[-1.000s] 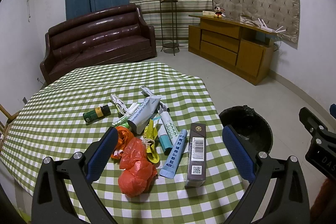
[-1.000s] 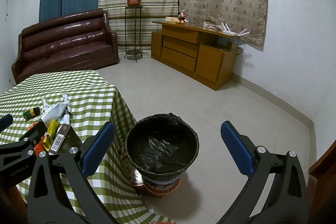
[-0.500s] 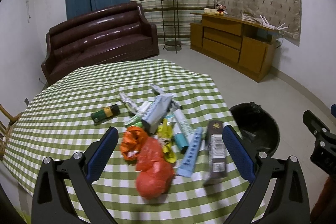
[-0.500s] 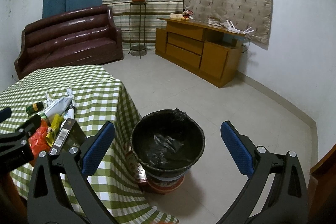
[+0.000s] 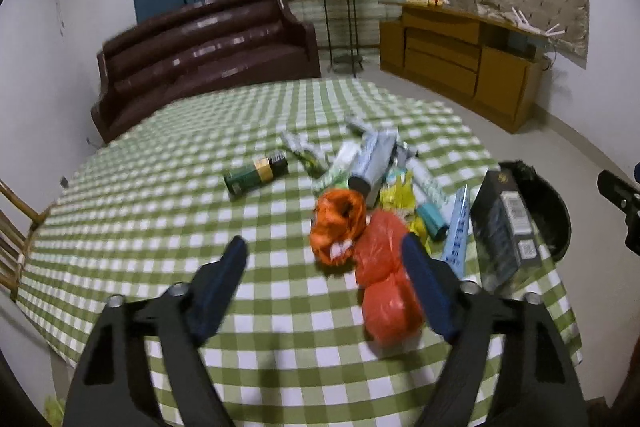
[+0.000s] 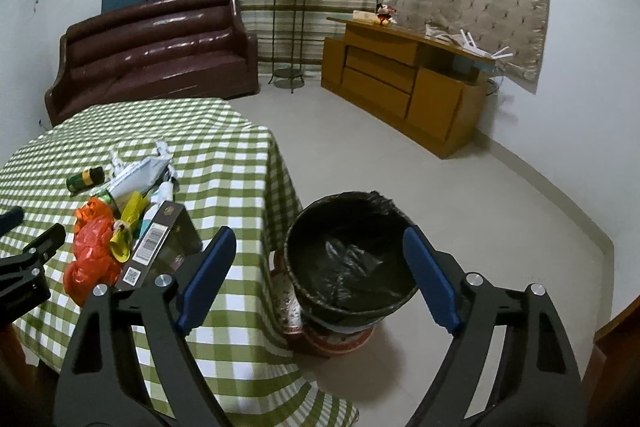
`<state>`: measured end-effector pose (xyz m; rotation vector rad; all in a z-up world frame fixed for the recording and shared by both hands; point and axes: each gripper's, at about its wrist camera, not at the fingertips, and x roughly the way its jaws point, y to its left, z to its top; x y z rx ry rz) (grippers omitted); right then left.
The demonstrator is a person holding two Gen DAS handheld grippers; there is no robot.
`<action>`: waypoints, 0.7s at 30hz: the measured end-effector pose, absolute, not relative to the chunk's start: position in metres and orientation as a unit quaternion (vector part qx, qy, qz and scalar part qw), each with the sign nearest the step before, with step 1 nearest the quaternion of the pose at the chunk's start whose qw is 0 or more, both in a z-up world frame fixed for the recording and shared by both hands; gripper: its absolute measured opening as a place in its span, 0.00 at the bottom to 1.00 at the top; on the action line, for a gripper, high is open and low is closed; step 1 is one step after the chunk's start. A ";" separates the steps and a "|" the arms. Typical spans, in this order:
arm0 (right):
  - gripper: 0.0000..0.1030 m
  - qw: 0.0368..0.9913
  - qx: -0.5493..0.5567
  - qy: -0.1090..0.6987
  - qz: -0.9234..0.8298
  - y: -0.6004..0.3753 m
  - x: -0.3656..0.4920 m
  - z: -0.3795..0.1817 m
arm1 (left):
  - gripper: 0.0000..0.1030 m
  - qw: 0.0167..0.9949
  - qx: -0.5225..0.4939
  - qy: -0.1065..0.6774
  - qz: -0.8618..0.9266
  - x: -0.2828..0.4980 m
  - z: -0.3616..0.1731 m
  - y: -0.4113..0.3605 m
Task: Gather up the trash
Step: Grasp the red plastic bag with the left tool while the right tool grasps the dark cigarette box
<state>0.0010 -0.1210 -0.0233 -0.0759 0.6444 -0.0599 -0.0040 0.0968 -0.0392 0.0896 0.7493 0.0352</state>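
Left gripper closing, empty, above checked table, red bag just right of it, right gripper closing, empty, black-lined bin beyond its fingers, trash pile to its left.

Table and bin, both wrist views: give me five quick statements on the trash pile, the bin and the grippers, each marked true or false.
1. The bin has a black liner and stands on the floor beside the table. True.
2. The red plastic bag is already in the bin. False: it lies on the table.
3. The left gripper holds the small green bottle. False: its jaws are closing with nothing between them; the bottle lies apart.
4. The dark box lies at the table edge nearest the bin. True.
5. The right gripper grips the box. False: its closing jaws hold nothing.
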 end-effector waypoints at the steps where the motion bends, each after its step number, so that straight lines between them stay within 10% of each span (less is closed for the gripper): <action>1: 0.81 0.947 -0.038 0.318 -0.029 -0.120 0.002 -0.024 | 0.72 0.927 0.039 0.372 0.013 -0.003 -0.042 0.097; 16: 0.81 0.941 -0.030 0.336 -0.027 -0.121 0.008 -0.035 | 0.72 0.917 0.034 0.398 -0.024 0.011 -0.064 0.078; 21: 0.81 0.940 -0.029 0.338 -0.025 -0.120 0.009 -0.037 | 0.42 0.912 0.026 0.405 -0.055 0.004 -0.067 0.081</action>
